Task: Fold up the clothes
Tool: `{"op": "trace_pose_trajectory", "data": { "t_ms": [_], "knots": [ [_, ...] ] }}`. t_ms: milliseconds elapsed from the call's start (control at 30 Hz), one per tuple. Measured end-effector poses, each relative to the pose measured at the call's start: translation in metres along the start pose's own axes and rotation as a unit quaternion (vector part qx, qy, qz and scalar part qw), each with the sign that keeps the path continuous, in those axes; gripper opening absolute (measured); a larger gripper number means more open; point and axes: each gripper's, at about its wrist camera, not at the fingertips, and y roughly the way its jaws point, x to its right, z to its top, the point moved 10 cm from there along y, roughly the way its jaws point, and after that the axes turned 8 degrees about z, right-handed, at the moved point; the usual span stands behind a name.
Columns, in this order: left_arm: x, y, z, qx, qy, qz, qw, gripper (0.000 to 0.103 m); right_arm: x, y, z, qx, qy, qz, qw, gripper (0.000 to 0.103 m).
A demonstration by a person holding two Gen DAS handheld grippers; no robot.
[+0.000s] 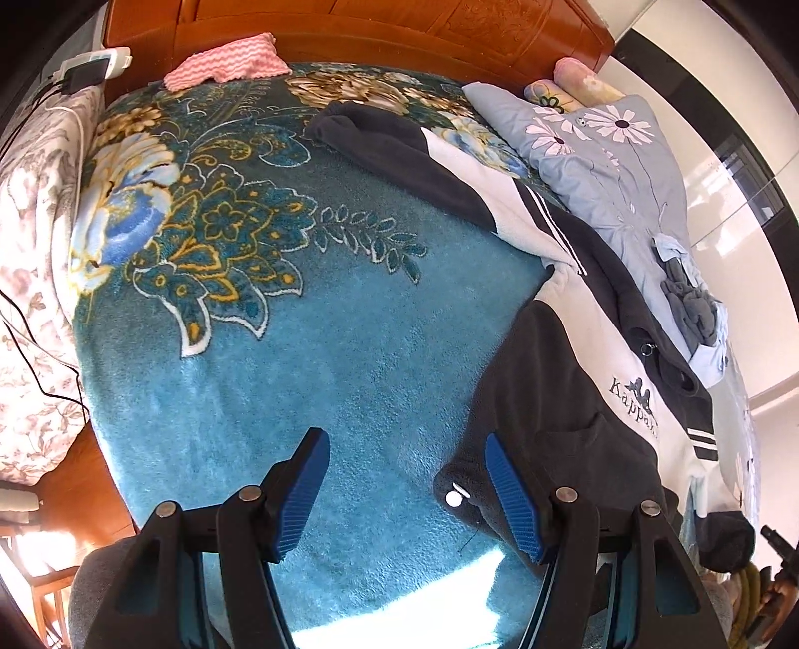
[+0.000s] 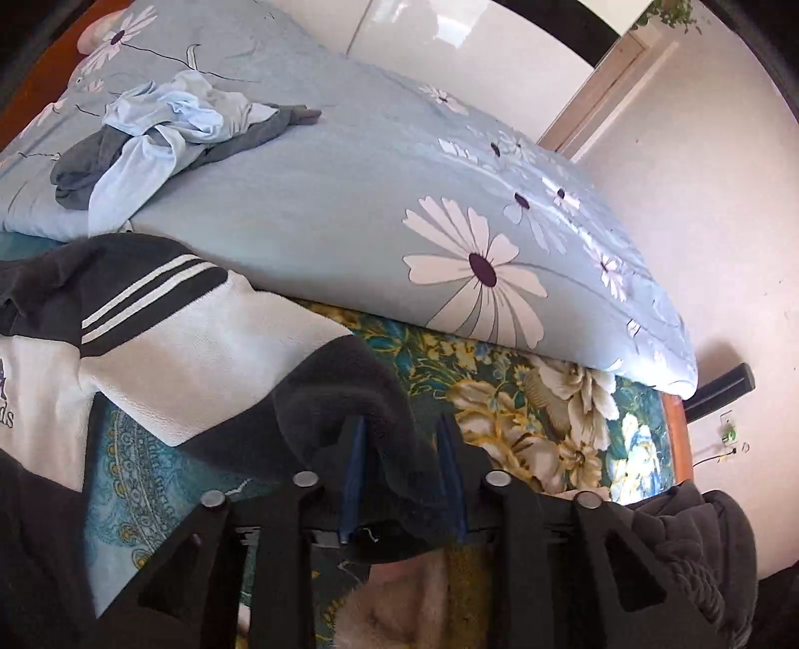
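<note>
A: What is the largest thing here?

B: The bed, covered with a teal blanket (image 1: 309, 359) with a flower pattern. Everything else I place from this blanket.

A: What lies on it?

B: Along its right edge there is a light blue quilt (image 2: 319, 209) with white daisies. On top of the quilt lies a small heap of pale blue and grey clothes (image 2: 170, 135). A pink striped cloth (image 1: 224, 62) lies at the far end of the blanket, against the wooden headboard (image 1: 349, 25).

A: And the garment for the task?

B: The black and white sweatshirt (image 1: 564, 389) lies on the right part of the blanket, just beside the quilt. One sleeve goes toward the headboard. An embroidered logo is visible on the white chest part.

A: How is the left tool?

B: The left tool (image 1: 407, 494) is wide, holding nothing, above the near part of the blanket. Its right finger is at the dark hem of the sweatshirt.

A: And the right one?

B: The right tool (image 2: 402, 479) is narrow, with the dark sleeve cuff of the sweatshirt pinched between its blue pads (image 2: 353, 474), above the blanket edge.
</note>
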Motion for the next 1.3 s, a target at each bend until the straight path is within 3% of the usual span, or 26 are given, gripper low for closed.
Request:
{"op": "trace_pose_trajectory", "data": {
  "t_ms": [67, 133, 167, 233, 267, 333, 433, 633, 700, 800, 900, 933, 1033, 1100, 1200, 1300],
  "knots": [
    [0.004, 0.006, -0.001, -0.006, 0.007, -0.007, 0.9999, 0.069, -0.022, -0.029, -0.002, 0.041, -0.004, 0.028, 0.999, 0.045],
    [0.010, 0.014, -0.004, -0.017, 0.013, -0.017, 0.9996, 0.069, -0.065, -0.046, -0.023, 0.049, 0.008, 0.135, 0.990, 0.049],
    [0.013, 0.018, -0.005, -0.023, 0.016, -0.025, 0.9993, 0.069, -0.091, -0.046, -0.042, 0.029, 0.022, 0.203, 0.979, 0.052],
    [0.017, 0.025, -0.005, -0.033, 0.025, -0.032, 0.9986, 0.069, -0.146, -0.043, -0.084, -0.031, 0.054, 0.343, 0.937, 0.054],
    [0.018, 0.029, -0.005, -0.038, 0.029, -0.036, 0.9982, 0.069, -0.167, -0.040, -0.105, -0.057, 0.067, 0.379, 0.921, 0.054],
    [0.015, 0.033, -0.002, -0.046, 0.026, -0.042, 0.9977, 0.069, -0.197, -0.029, -0.138, -0.094, 0.090, 0.412, 0.902, 0.054],
    [0.019, 0.038, 0.002, -0.064, 0.029, -0.067, 0.9953, 0.069, -0.222, -0.018, -0.170, -0.118, 0.120, 0.427, 0.888, 0.054],
    [0.038, 0.057, -0.006, -0.088, 0.094, -0.069, 0.9892, 0.069, -0.233, -0.010, -0.188, -0.140, 0.182, 0.446, 0.865, 0.054],
    [0.040, 0.056, -0.007, -0.084, 0.096, -0.077, 0.9889, 0.069, -0.237, -0.011, -0.188, -0.142, 0.180, 0.442, 0.867, 0.053],
    [0.041, 0.055, -0.009, -0.084, 0.098, -0.088, 0.9878, 0.069, -0.242, -0.008, -0.185, -0.143, 0.185, 0.428, 0.873, 0.041],
    [0.040, 0.054, -0.008, -0.088, 0.105, -0.090, 0.9865, 0.069, -0.252, -0.007, -0.186, -0.155, 0.185, 0.425, 0.872, 0.011],
    [0.038, 0.053, -0.007, -0.090, 0.106, -0.089, 0.9863, 0.069, -0.254, -0.010, -0.184, -0.150, 0.170, 0.419, 0.879, 0.009],
    [0.032, 0.049, 0.001, -0.079, 0.096, -0.093, 0.9879, 0.069, -0.240, -0.036, -0.167, -0.092, 0.122, 0.420, 0.895, 0.007],
    [0.030, 0.051, 0.004, -0.077, 0.088, -0.095, 0.9887, 0.069, -0.224, -0.040, -0.166, -0.080, 0.101, 0.403, 0.906, 0.007],
    [0.034, 0.059, -0.001, -0.092, 0.091, -0.094, 0.9871, 0.069, -0.221, -0.029, -0.170, -0.100, 0.108, 0.397, 0.906, 0.007],
    [0.044, 0.061, -0.007, -0.095, 0.127, -0.096, 0.9826, 0.069, -0.221, -0.026, -0.173, -0.102, 0.111, 0.393, 0.907, 0.007]
  ]
}}
